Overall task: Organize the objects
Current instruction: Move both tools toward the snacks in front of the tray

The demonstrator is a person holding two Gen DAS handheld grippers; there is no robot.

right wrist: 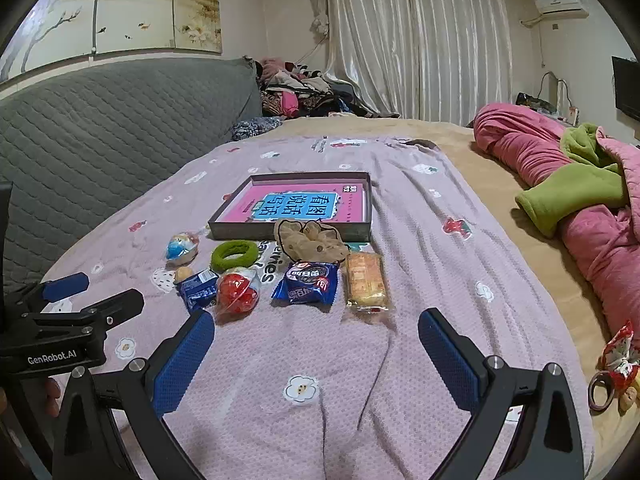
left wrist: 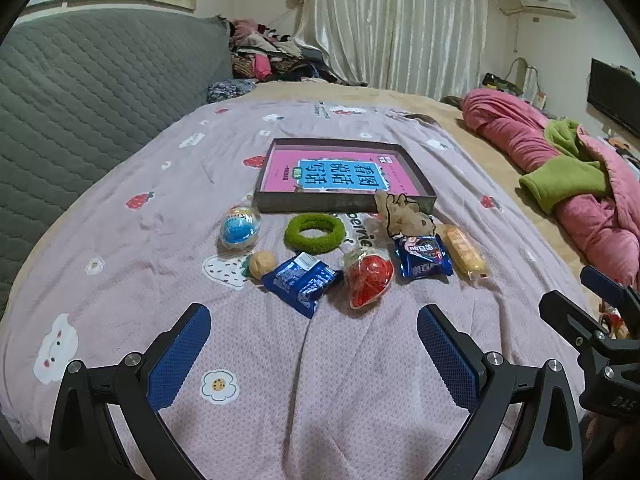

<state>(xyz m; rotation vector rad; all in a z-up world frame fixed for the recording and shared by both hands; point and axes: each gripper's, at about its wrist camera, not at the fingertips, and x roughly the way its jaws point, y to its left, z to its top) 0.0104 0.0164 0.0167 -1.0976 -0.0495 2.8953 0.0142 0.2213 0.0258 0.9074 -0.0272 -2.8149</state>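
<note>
A shallow dark box (left wrist: 344,201) (right wrist: 288,230) with a pink and blue book inside lies on the lilac bedspread. In front of it lie a blue capsule ball (left wrist: 240,227) (right wrist: 182,246), a green ring (left wrist: 314,233) (right wrist: 233,255), a beige scrunchie (left wrist: 404,216) (right wrist: 310,242), a small tan ball (left wrist: 262,264), two blue snack packs (left wrist: 302,282) (left wrist: 424,258) (right wrist: 306,282), a red capsule (left wrist: 368,276) (right wrist: 237,290) and a yellow cake pack (left wrist: 466,254) (right wrist: 366,282). My left gripper (left wrist: 314,340) and right gripper (right wrist: 316,340) are open and empty, short of the objects.
A grey quilted headboard (left wrist: 80,92) runs along the left. A pink and green blanket (left wrist: 568,176) (right wrist: 576,196) lies at the right. A small red pouch with a ring (right wrist: 614,368) sits near the right bed edge. Clothes are piled at the back.
</note>
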